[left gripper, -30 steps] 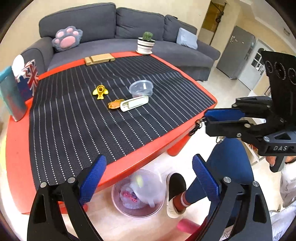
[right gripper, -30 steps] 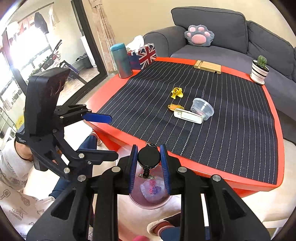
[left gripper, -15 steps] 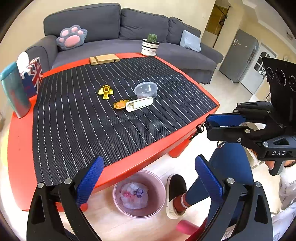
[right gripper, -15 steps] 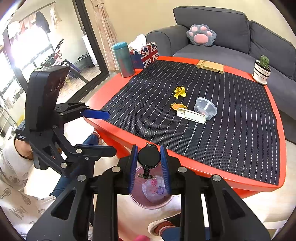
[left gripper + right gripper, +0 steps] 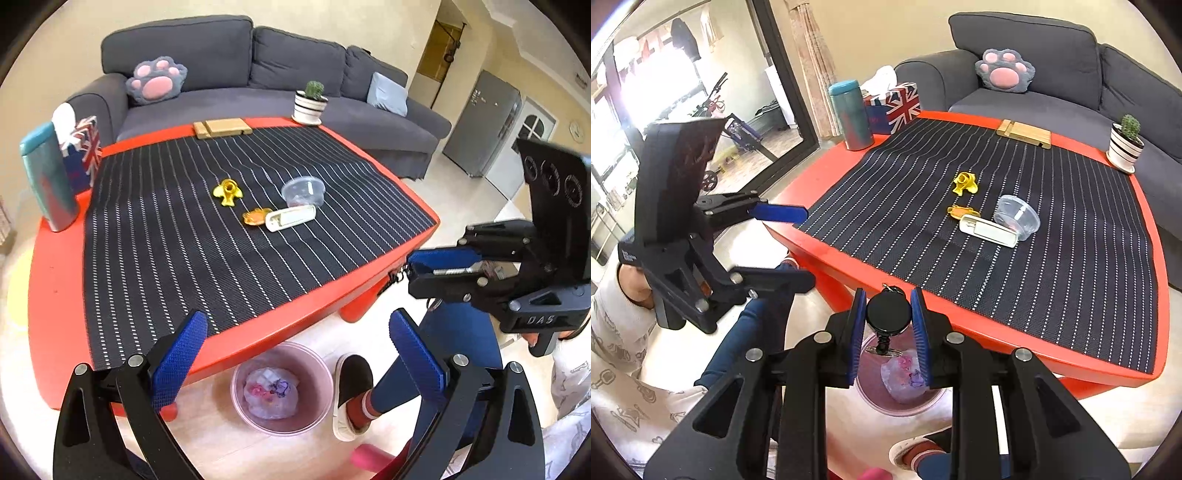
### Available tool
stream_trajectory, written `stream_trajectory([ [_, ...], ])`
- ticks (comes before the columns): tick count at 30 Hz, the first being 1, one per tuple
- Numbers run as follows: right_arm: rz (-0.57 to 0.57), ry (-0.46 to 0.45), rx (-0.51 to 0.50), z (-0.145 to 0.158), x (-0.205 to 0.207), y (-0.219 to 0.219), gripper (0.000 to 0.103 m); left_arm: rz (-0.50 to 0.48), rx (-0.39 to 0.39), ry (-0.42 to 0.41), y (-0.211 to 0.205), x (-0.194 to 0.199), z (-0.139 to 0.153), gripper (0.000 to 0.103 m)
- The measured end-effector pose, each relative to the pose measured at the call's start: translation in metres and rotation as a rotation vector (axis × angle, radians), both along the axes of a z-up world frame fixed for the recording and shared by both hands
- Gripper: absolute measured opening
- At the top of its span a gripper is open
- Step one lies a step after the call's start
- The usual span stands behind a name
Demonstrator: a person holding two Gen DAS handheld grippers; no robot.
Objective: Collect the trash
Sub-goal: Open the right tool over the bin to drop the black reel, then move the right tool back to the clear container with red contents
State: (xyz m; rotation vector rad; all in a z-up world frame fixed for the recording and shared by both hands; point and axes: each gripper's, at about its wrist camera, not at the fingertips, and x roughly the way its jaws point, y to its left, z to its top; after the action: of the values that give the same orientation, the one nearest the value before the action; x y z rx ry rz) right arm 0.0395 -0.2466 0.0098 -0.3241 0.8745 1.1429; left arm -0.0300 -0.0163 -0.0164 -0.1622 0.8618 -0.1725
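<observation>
My right gripper [image 5: 888, 328] is shut on a black round badge reel [image 5: 888, 313], whose clip hangs over the pink bin [image 5: 866, 397] on the floor. Crumpled plastic [image 5: 905, 373] lies in that bin. My left gripper [image 5: 295, 332] stands open and empty above the bin [image 5: 325, 373], just off the table's front edge. On the striped mat lie a yellow piece [image 5: 227, 192], an orange piece [image 5: 255, 217], a white flat case [image 5: 290, 218] and a clear plastic tub [image 5: 303, 190]. Each gripper also shows in the other's view: right gripper [image 5: 410, 266], left gripper [image 5: 798, 245].
The red table [image 5: 55, 280] carries a teal tumbler [image 5: 48, 177], a flag-print tissue box [image 5: 83, 151], a wooden block [image 5: 221, 128] and a potted cactus [image 5: 311, 101]. A grey sofa [image 5: 229, 62] runs behind it. A person's leg and slippered foot [image 5: 351, 391] stand beside the bin.
My left gripper has drawn back and up a little, so more of the bin shows. A pale plastic piece that stood high in the bin now lies low. The right gripper holds still.
</observation>
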Motion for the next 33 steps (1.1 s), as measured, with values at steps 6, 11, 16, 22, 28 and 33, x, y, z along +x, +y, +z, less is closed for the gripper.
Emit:
stream_trajectory([
  [6,0.032,0.012,-0.003,-0.003,-0.005,0.01,0.024,0.036,-0.001,-0.027,0.013,-0.008,0.011,0.095],
  [11,0.057,0.018,-0.007,-0.005,-0.008,0.019,0.025,0.056,-0.01,-0.032,0.022,-0.012,0.012,0.095],
  [16,0.043,0.0,-0.012,-0.007,-0.007,0.024,0.087,0.064,-0.014,-0.033,0.027,-0.014,0.01,0.095],
  [22,0.015,-0.004,-0.032,-0.009,-0.002,0.025,0.096,0.059,-0.019,-0.023,0.027,-0.014,0.005,0.095],
  [28,0.004,0.001,-0.032,-0.01,-0.001,0.022,0.097,0.054,-0.019,-0.019,0.026,-0.013,0.004,0.095],
  [33,-0.004,0.005,-0.028,-0.011,0.001,0.018,0.097,0.048,-0.019,-0.015,0.023,-0.01,0.004,0.095],
])
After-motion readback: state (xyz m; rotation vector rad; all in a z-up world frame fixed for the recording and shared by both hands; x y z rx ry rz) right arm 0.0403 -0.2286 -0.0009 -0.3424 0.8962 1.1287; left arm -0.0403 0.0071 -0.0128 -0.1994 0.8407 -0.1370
